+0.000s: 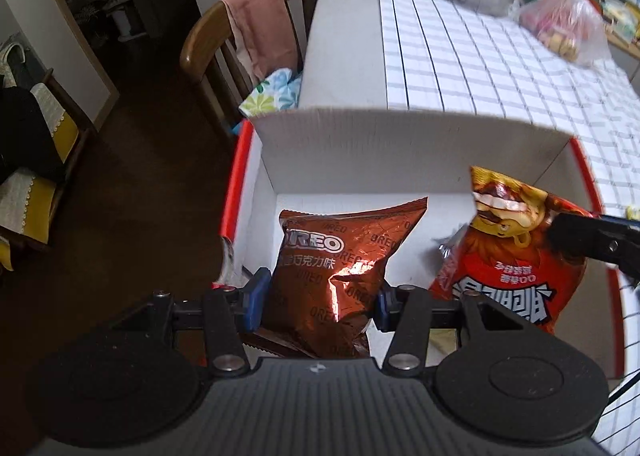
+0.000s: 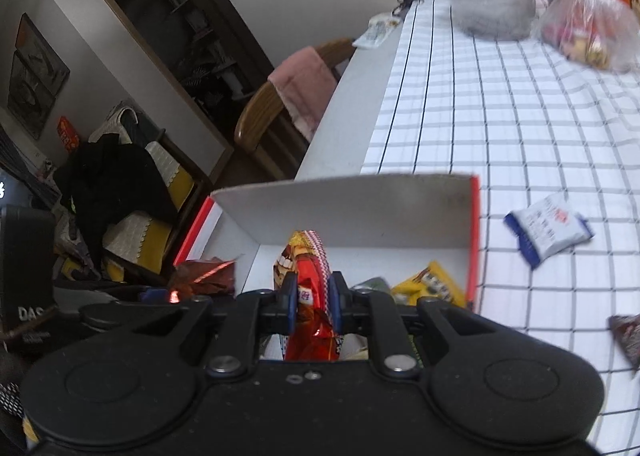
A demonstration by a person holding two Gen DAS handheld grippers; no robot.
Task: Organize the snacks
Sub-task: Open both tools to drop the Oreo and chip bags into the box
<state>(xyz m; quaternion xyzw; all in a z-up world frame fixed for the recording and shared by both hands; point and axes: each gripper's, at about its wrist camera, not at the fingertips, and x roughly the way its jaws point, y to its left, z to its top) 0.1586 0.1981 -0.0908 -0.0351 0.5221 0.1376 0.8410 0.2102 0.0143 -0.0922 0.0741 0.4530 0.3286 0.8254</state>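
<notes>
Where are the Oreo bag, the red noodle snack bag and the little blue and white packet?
Oreo bag [image 1: 340,256]: left wrist view, front face.
Red noodle snack bag [image 1: 516,256]: left wrist view, printed front.
Blue and white packet [image 2: 546,228]: right wrist view, white middle.

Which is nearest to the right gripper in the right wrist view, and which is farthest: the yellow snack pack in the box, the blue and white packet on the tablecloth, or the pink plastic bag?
From the right gripper, nearest first:
1. Yellow snack pack, inside the box, just to its right.
2. Blue and white packet, on the tablecloth, right of the box.
3. Pink plastic bag, at the table's far end, upper right.
</notes>
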